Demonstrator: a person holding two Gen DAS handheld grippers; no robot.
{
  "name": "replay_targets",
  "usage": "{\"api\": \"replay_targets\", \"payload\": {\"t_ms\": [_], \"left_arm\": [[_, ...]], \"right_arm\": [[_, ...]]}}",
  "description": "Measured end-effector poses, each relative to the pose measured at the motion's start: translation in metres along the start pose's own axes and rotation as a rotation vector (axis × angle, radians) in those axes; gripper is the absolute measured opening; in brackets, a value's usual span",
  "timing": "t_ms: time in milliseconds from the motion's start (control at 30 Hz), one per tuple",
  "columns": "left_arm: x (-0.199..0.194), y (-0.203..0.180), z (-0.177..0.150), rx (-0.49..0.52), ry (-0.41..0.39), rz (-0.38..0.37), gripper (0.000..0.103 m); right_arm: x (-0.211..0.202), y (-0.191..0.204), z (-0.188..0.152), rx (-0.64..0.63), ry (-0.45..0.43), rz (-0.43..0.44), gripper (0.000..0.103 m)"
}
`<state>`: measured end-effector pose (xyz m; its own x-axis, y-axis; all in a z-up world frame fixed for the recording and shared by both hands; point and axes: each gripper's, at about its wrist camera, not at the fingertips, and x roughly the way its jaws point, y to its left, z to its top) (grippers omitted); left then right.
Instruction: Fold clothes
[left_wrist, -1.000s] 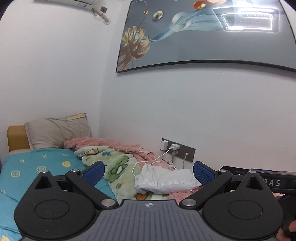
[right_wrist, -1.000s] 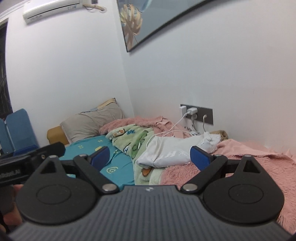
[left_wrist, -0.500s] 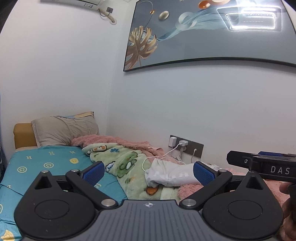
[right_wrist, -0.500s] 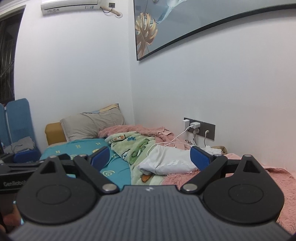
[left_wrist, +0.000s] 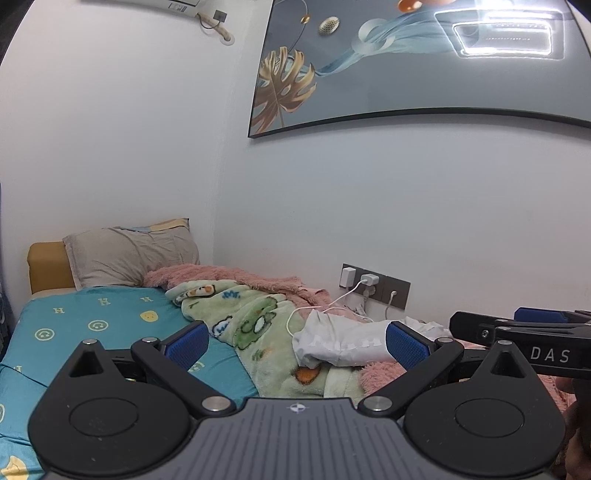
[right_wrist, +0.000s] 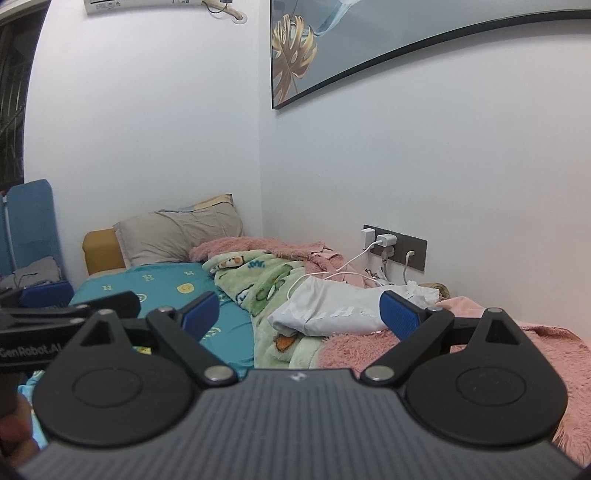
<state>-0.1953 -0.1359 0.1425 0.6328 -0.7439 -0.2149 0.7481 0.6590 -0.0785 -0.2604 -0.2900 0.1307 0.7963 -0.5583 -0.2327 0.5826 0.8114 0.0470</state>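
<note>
We hold the left gripper (left_wrist: 295, 341) and the right gripper (right_wrist: 300, 314) above the bed, both with jaws spread wide and nothing between them. The white garment (right_wrist: 328, 312) lies bunched on the green blanket (right_wrist: 266, 284), near the wall, well apart from both grippers. A white charging cable (right_wrist: 321, 275) runs across the garment; we think that if we grasp there, the cable can be pulled from the socket (right_wrist: 395, 243). Compared with one second ago, both cameras look more level and the garment appears a little lower in the right view.
</note>
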Motion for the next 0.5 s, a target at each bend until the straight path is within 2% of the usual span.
{"api": "replay_targets", "payload": {"t_ms": [500], "left_arm": [[0.0002,0.0065,-0.0014,-0.004,0.01,0.033,0.103]], "right_arm": [[-0.0033,0.0028,-0.0049,-0.017,0.017,-0.016,0.095]]}}
